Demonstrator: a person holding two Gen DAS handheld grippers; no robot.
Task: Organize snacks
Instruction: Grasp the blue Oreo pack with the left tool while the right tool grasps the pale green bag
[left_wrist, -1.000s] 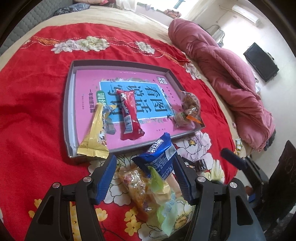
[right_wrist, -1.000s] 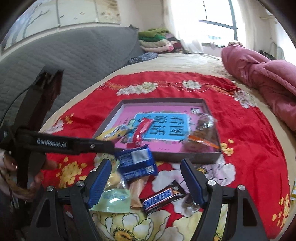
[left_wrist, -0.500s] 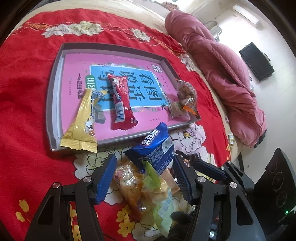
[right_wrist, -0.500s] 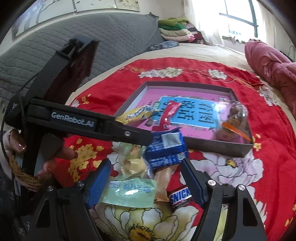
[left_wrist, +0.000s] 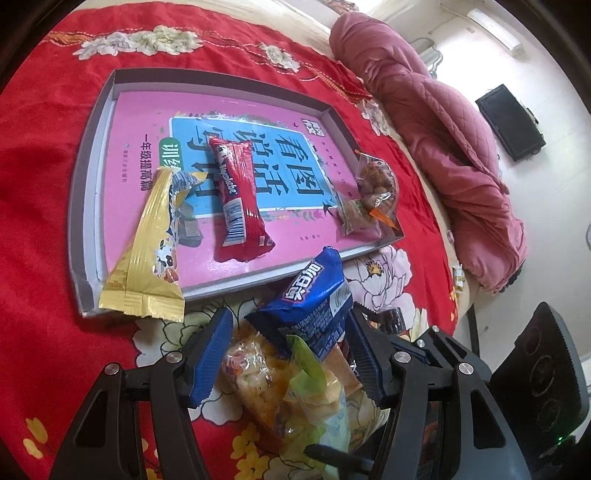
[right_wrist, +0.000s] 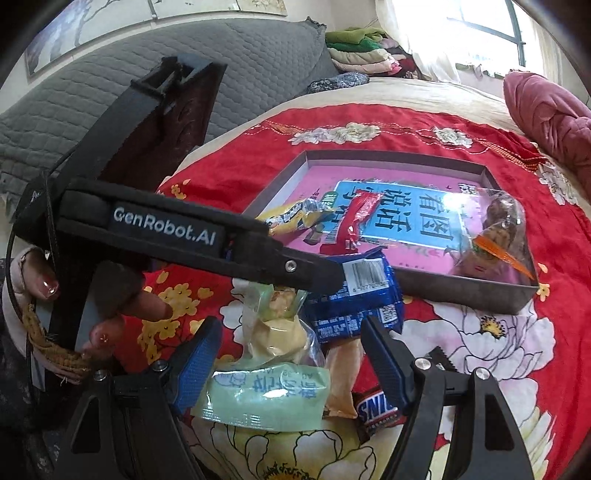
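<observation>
A loose pile of snacks lies on the red flowered bedspread: a blue packet (left_wrist: 310, 302), a clear bag of coloured pieces (left_wrist: 255, 376), a pale green packet (right_wrist: 266, 398) and a Snickers bar (right_wrist: 373, 410). My left gripper (left_wrist: 288, 352) stands open astride the pile, with the blue packet between its fingers. From the other side my right gripper (right_wrist: 291, 363) is open over the green packet. I see no pad pressing on a wrapper. Behind the pile the grey tray (left_wrist: 88, 155) holds a pink book, a gold packet (left_wrist: 147, 254), a red packet (left_wrist: 236, 199) and a clear bag of nuts (left_wrist: 373, 192).
A rolled pink quilt (left_wrist: 443, 122) lies along the bed's far right edge, where the mattress ends. The hand (right_wrist: 110, 314) holding the left tool fills the left of the right wrist view. A grey quilted headboard (right_wrist: 110, 99) and folded clothes stand behind.
Both grippers have sunk toward the snack pile and tilted down, so it looks larger. The left tool now reaches further across the right wrist view. Jaw widths are unchanged.
</observation>
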